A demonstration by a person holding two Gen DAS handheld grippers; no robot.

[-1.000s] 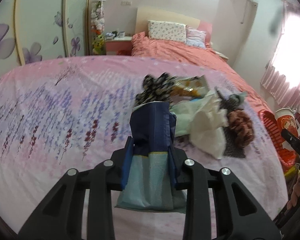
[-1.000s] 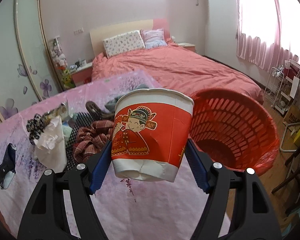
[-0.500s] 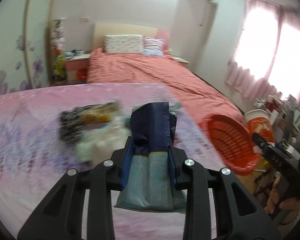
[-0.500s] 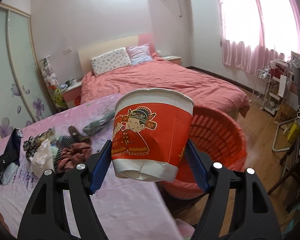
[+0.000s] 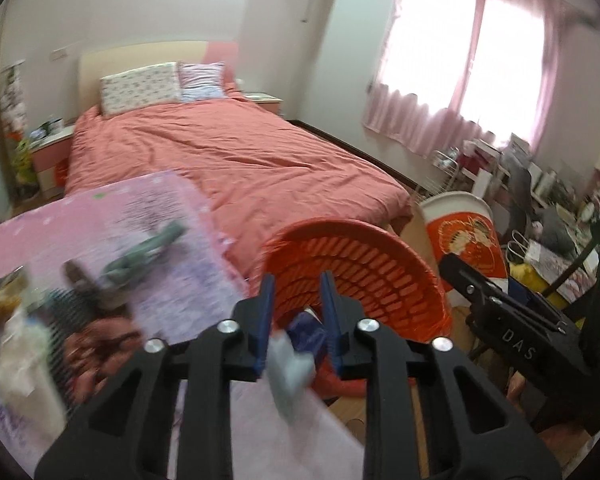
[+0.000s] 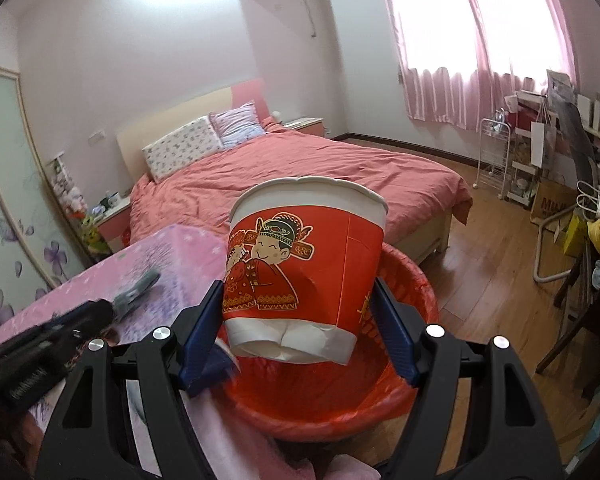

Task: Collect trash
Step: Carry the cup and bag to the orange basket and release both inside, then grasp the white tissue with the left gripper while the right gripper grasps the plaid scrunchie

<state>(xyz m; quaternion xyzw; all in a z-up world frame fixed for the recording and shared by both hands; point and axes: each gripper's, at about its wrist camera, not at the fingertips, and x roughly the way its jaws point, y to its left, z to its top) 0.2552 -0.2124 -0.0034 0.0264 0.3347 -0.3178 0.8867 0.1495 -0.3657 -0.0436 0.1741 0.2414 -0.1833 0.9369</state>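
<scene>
The red mesh basket (image 5: 352, 248) lined with a red bag stands on the floor beside the pink flowered cover (image 5: 168, 240). My left gripper (image 5: 297, 280) hangs over its near rim, and its jaws are closing. The dark blue and pale wrapper (image 5: 294, 354) shows blurred low between the fingers, slipping out of the pads. My right gripper (image 6: 304, 320) is shut on a red and white paper cup (image 6: 308, 256) with cartoon figures, held upright above the basket (image 6: 412, 360). In the left wrist view that cup (image 5: 464, 232) sits just right of the basket.
On the pink cover lie a crumpled white tissue (image 5: 16, 364), reddish plaid cloth (image 5: 96, 348) and a grey-green item (image 5: 148, 248). A coral bed (image 6: 300, 176) fills the back. Wooden floor (image 6: 484, 256), shelves and a chair crowd the right side.
Both hands swung right, from the trash pile on the pink cover to the red basket. The wrapper has slid down out of the left jaws, which stand narrower. The cup stays gripped.
</scene>
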